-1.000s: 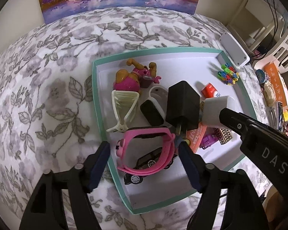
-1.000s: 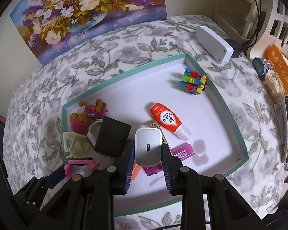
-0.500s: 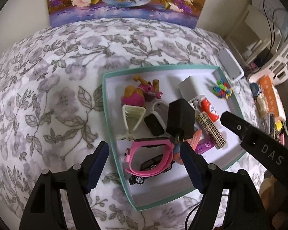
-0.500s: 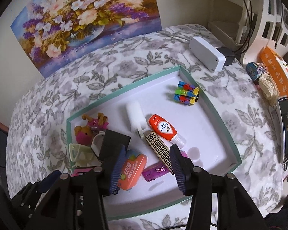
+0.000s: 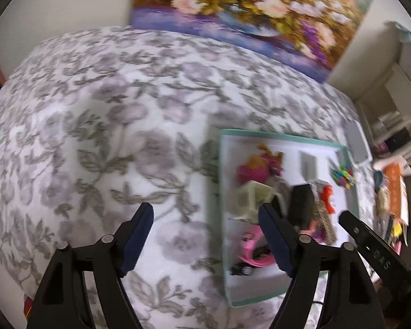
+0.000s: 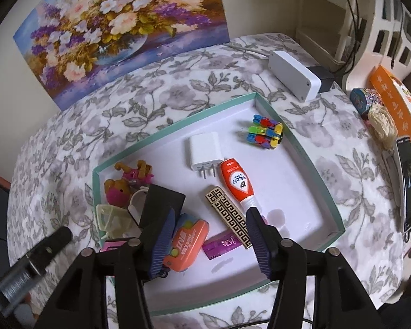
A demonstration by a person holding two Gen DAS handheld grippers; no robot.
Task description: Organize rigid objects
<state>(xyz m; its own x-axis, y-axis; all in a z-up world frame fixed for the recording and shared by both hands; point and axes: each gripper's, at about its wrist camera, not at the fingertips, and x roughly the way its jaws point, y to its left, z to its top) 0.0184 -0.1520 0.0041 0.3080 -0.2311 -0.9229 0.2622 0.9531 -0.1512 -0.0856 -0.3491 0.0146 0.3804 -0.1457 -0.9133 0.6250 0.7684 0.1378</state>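
Legibly, only "DAS" on the right tongs [image 5: 375,255] (empty, opening), beside empty, widening left tongs [image 5: 205,235].

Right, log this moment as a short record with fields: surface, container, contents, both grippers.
surface: bed with grey floral cover
container: shallow teal-rimmed tray, white floor
contents: white charger, red glue bottle, multicoloured block toy, gold-and-black patterned bar, orange case, purple stick, black box, toy dog
left gripper: jaws opening, nothing between them, mostly over the bedcover beside the tray
right gripper: jaws opening, nothing gripped, above the orange case and purple stick
outside tray: white box
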